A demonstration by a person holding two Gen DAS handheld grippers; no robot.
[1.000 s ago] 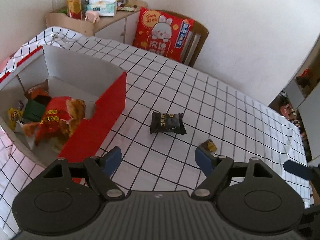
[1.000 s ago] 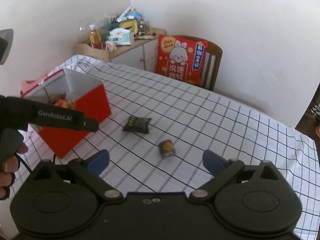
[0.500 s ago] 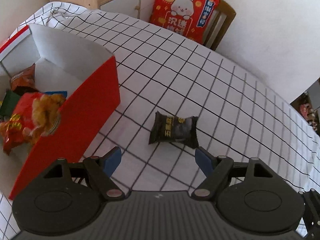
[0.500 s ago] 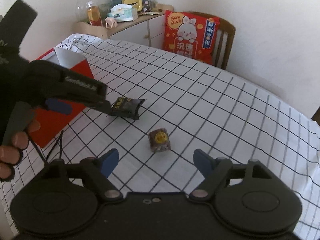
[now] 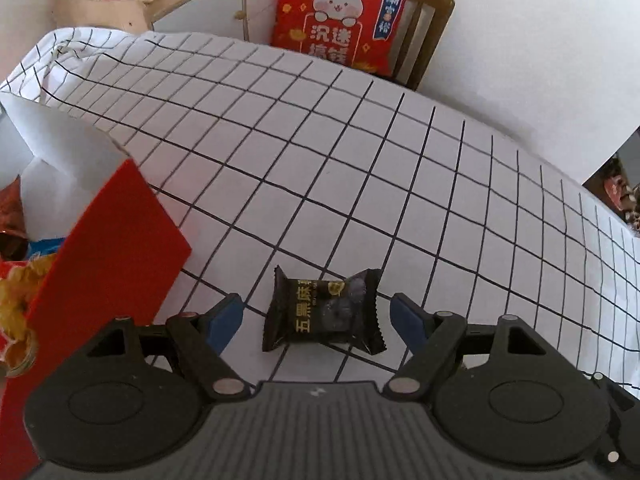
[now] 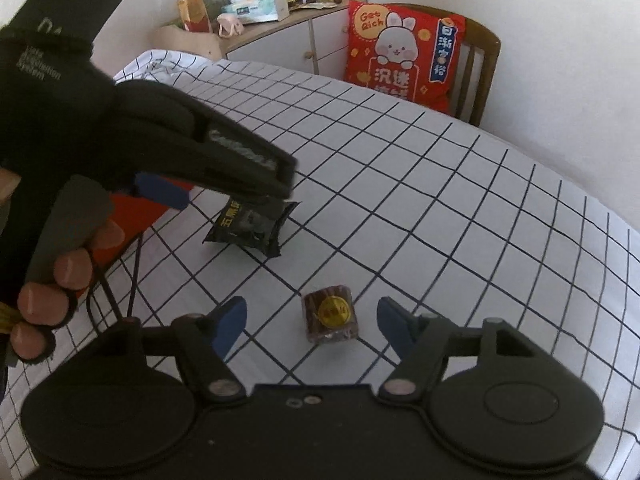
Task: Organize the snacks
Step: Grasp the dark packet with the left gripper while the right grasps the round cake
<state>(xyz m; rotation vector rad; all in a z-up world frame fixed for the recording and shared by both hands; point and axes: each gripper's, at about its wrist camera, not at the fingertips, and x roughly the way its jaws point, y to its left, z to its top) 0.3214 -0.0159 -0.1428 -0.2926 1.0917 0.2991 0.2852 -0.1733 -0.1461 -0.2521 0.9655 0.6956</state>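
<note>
Checked tablecloth (image 5: pixel 360 152) with red box (image 5: pixel 104 248), black packet (image 5: pixel 324 312), brown sweet (image 6: pixel 330 314).

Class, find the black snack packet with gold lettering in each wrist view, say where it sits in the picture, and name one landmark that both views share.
Left wrist view: black packet lies low at centre, between the open left gripper pads.
Right wrist view: black packet sits left of centre, partly under the left gripper.
Shared landmark: red rabbit cushion on the chair.
</note>
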